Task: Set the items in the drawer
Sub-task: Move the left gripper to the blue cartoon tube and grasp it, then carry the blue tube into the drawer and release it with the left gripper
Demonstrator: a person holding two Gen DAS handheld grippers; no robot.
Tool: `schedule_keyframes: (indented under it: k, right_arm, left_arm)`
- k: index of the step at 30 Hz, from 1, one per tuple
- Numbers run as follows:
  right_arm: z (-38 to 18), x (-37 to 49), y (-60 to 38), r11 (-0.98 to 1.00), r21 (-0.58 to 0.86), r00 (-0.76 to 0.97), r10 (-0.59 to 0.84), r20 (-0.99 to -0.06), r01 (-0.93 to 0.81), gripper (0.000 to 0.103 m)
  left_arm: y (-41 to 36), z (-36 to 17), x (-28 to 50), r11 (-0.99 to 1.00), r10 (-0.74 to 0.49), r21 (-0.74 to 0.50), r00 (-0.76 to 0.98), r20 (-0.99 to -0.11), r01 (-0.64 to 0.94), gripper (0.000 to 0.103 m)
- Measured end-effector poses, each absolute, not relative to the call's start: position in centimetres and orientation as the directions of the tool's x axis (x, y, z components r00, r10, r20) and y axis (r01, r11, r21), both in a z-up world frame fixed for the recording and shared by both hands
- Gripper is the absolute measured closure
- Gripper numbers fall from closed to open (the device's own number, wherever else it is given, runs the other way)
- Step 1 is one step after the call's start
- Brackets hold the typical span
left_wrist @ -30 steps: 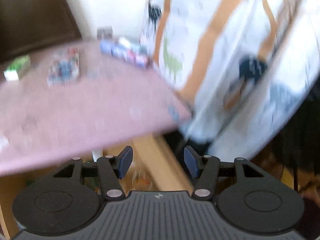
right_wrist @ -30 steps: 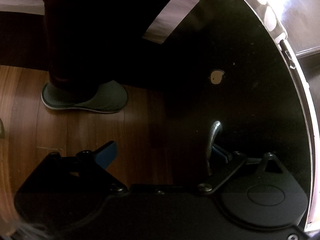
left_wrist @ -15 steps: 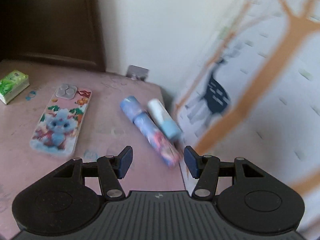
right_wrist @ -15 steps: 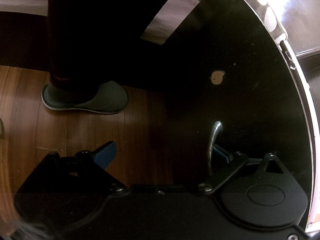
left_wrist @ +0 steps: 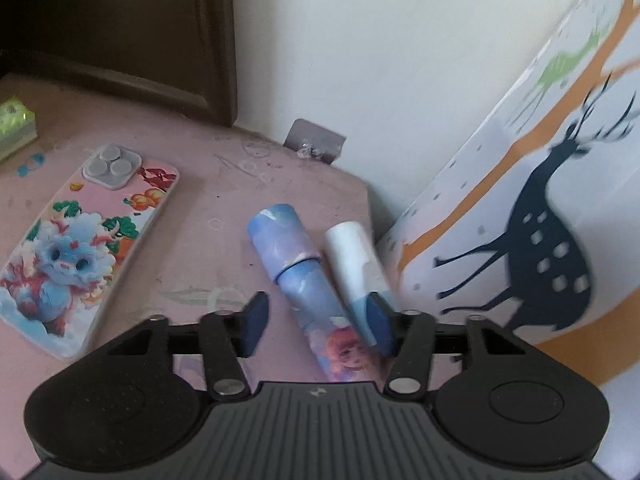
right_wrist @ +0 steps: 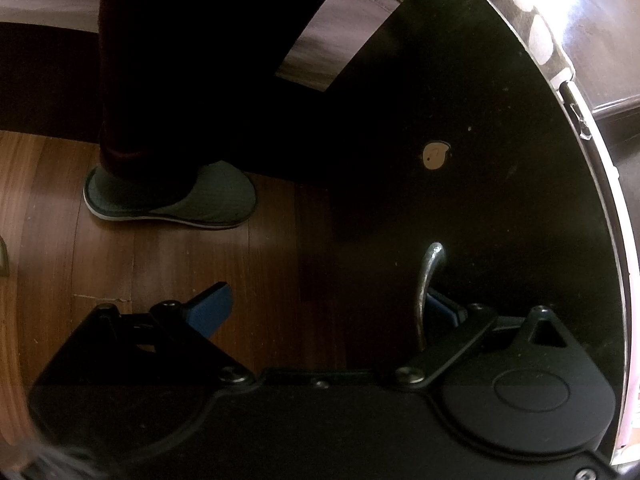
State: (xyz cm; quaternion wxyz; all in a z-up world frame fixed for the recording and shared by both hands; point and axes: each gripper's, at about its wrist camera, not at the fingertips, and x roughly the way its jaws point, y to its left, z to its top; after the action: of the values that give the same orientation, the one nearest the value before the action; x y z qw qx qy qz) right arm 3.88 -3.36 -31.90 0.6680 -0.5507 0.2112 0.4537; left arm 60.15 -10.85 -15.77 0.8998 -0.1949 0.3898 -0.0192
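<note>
Pink tabletop [left_wrist: 224,208] | two tubes [left_wrist: 304,280] | left gripper [left_wrist: 318,322] open

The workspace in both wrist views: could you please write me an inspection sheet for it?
Surface: pink tabletop, scuffed and doodled.
Job's things: blue-purple cartoon-printed tube and white-and-blue tube side by side; dragon-print phone case flat; dark drawer front with curved metal handle.
Clutter: green tissue pack, metal wall hook plate.
Grippers: left gripper open, straddling the tubes; right gripper open, one finger behind the handle.
Cables: nothing seen.
Surroundings: deer-print curtain, grey slipper, wood floor.
</note>
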Motion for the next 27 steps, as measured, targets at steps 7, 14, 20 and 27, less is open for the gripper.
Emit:
schedule_keyframes:
  k: [7,14,20,27]
  right_arm:
    - [-31.9,3.9,-3.4,-0.019,-0.545,0.498,0.377,-0.78,-0.838,0.003]
    - [-31.9,3.9,-3.6,-0.015,-0.544,0.499,0.379,-0.779,-0.839,0.003]
    - [-31.9,3.8,-3.5,-0.014,-0.544,0.499,0.377,-0.78,-0.839,0.003]
    - [-31.8,3.8,-3.4,-0.014,-0.544,0.501,0.371,-0.782,-0.839,0.003]
  left_arm:
    - [-11.6,-15.0,61.0,0.989,-0.066,-0.141,0.68,-0.73,-0.054,0.069]
    - [-11.1,-16.5,61.6,0.988,-0.073,-0.143,0.66,-0.748,-0.053,0.075]
    - [-9.7,-15.5,59.3,0.985,-0.12,-0.172,0.674,-0.729,-0.011,0.077]
    - [-8.4,-13.0,54.7,0.979,-0.162,-0.2,0.696,-0.7,0.028,0.077]
